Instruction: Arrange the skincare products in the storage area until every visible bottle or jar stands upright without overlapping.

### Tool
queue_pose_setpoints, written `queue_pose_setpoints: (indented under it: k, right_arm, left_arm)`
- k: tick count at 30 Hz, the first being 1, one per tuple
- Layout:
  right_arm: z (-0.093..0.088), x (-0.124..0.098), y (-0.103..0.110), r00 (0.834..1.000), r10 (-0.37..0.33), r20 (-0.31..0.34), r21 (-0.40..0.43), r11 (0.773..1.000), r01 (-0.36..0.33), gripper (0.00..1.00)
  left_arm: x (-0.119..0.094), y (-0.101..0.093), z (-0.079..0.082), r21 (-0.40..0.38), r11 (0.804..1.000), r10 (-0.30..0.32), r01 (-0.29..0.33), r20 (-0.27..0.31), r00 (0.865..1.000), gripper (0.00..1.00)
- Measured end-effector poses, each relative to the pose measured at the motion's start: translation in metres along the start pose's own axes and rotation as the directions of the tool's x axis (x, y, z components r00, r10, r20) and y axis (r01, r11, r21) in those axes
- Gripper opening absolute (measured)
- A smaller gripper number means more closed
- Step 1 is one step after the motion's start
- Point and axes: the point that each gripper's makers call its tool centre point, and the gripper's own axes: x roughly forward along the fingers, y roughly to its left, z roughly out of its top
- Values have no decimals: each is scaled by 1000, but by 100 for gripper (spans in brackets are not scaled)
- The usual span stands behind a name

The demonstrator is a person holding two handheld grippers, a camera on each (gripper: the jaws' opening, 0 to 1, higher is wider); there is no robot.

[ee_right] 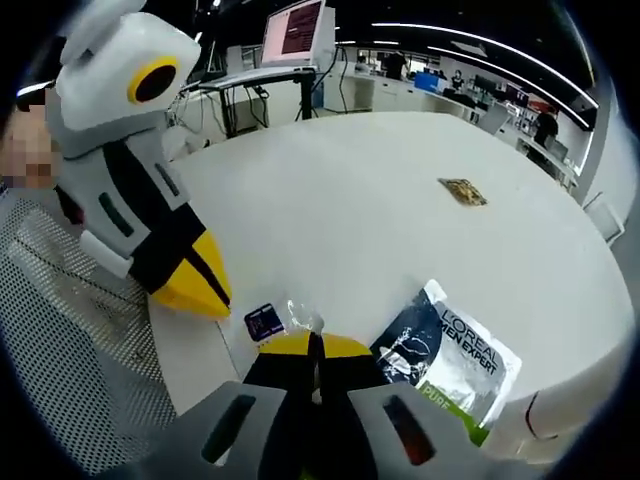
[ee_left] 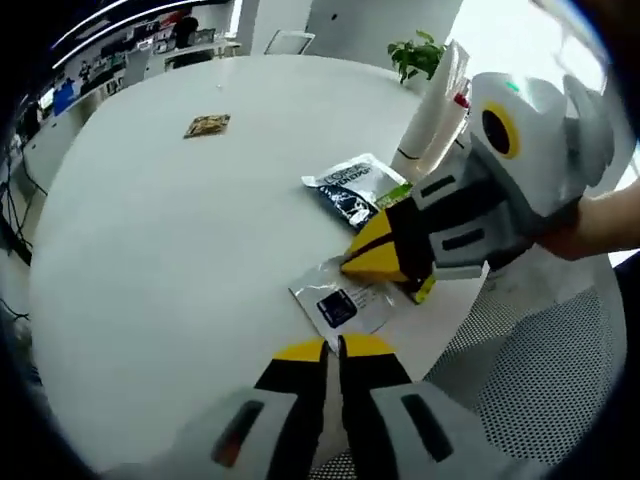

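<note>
A clear sachet with a dark blue label lies flat near the white table's front edge. My right gripper is shut, and its yellow tips pinch that sachet's crinkled corner. A black and silver L'Oreal sachet with a green strip lies flat just beyond it. My left gripper is shut with nothing between its jaws. It sits a short way from the clear sachet and does not touch it. A small gold sachet lies alone farther out on the table.
Tall white tubes, one with a red cap, stand at the table's edge next to a green plant. A grey mesh chair sits against the near edge. The round white table stretches away bare. A desk monitor stands behind.
</note>
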Motion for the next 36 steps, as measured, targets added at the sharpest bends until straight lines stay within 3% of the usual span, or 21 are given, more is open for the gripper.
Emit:
queue_pose_setpoints:
  k: [5, 8, 15, 20, 23, 26, 36]
  right_arm:
    - [1, 1, 1, 1000, 15, 5, -32, 999, -14, 1]
    - [1, 1, 2, 1000, 26, 1, -67, 997, -26, 1]
    - [1, 1, 3, 999, 44, -5, -97, 994, -44, 1]
    - [4, -2, 2, 999, 37, 5, -120, 992, -36, 3]
    - [7, -7, -7, 1000, -17, 24, -179, 984, 21, 8]
    - [17, -18, -10, 996, -39, 86, -170, 984, 53, 12]
    - [15, -29, -10, 994, -25, 103, -185, 982, 44, 27]
  left_arm:
    - [5, -19, 29, 166, 985, -57, 38, 110, 992, 19]
    - [13, -19, 31, 253, 967, -41, 14, 102, 994, 20]
    - [32, -9, 15, 317, 949, -16, 4, 38, 999, 25]
    - [29, -11, 18, 316, 949, -26, 4, 65, 998, 25]
    - [28, -12, 20, 309, 951, -14, -8, 68, 998, 25]
    - [27, -14, 21, 310, 951, -9, -13, 70, 998, 25]
    - [27, -14, 24, 290, 957, 2, -26, 84, 996, 25]
